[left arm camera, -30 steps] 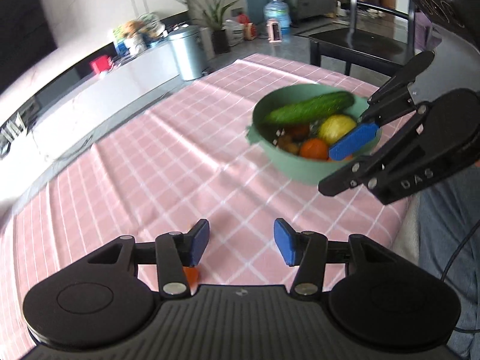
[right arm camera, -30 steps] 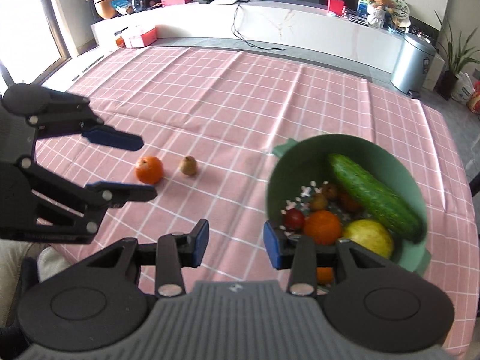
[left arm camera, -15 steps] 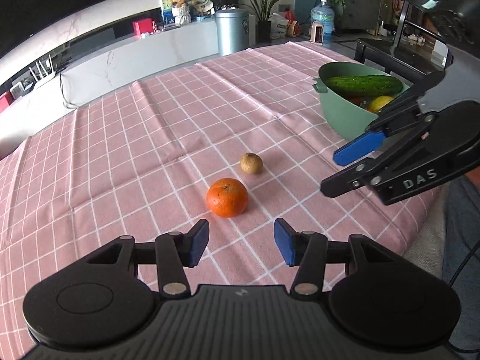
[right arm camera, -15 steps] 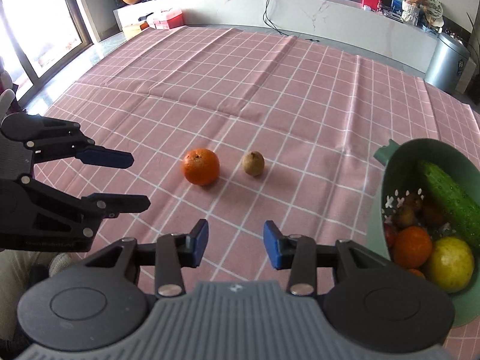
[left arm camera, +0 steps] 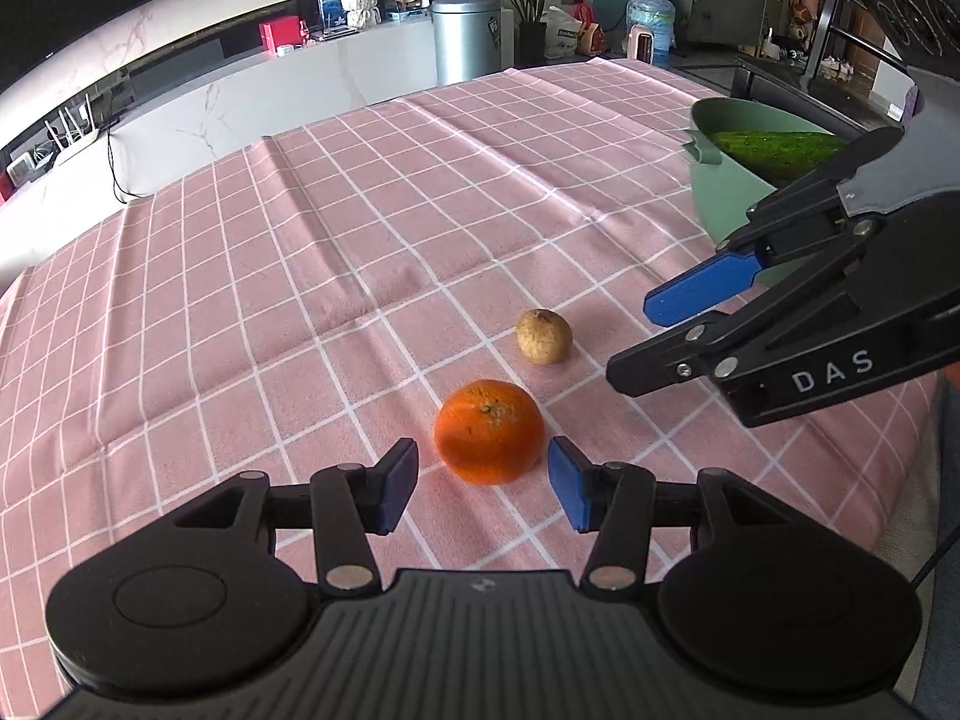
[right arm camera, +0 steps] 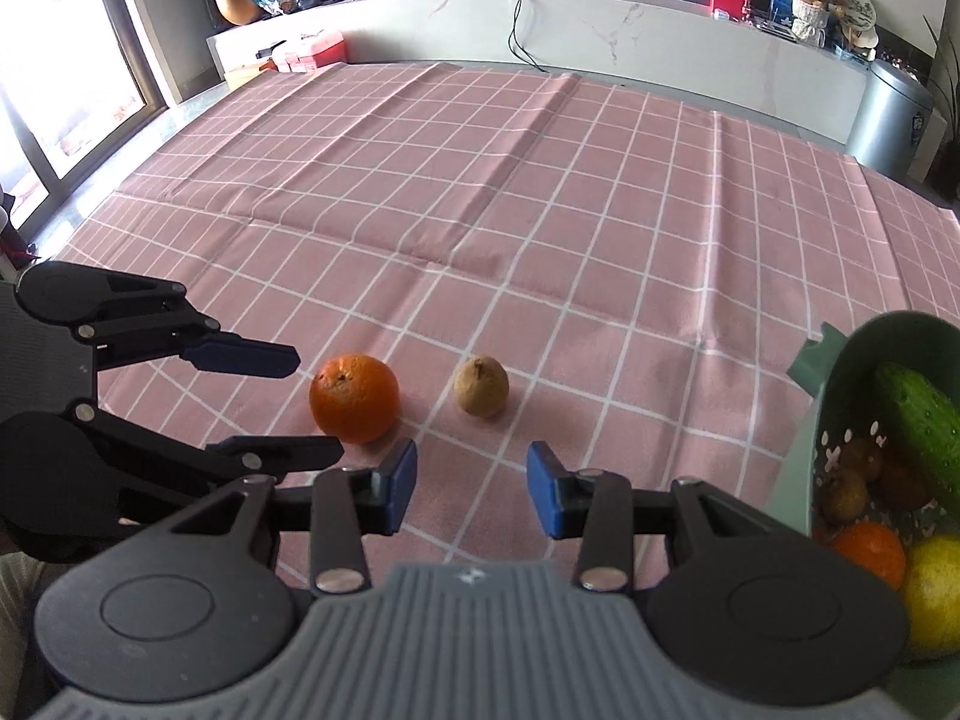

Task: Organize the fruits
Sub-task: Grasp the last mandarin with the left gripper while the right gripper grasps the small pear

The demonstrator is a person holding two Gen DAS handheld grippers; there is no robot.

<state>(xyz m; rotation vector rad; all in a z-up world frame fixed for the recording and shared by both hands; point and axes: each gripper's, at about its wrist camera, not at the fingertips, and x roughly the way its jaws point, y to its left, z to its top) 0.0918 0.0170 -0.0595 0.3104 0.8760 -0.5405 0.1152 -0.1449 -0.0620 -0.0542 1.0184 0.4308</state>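
Both claws are swinging away from the green bowl (right arm camera: pixel 840 360): left claw (left arm camera: pixel 483 483), released, is now framing the orange (left arm camera: pixel 489 438); right claw (right arm camera: pixel 471 489), released, nearing the brown fruit (right arm camera: pixel 480 385).

"DAS" stands in white letters on the right hand-held gripper (left arm camera: pixel 660 343).

A pink tablecloth (right arm camera: pixel 540 228) carries a white grid. On it sit an orange (right arm camera: pixel 354 397) and a dull brown fruit (right arm camera: pixel 480 385). The bowl (left arm camera: pixel 723 204) is pale green, the cucumber (right arm camera: pixel 921 420) dark green, the lemon (right arm camera: pixel 936 603) yellow.
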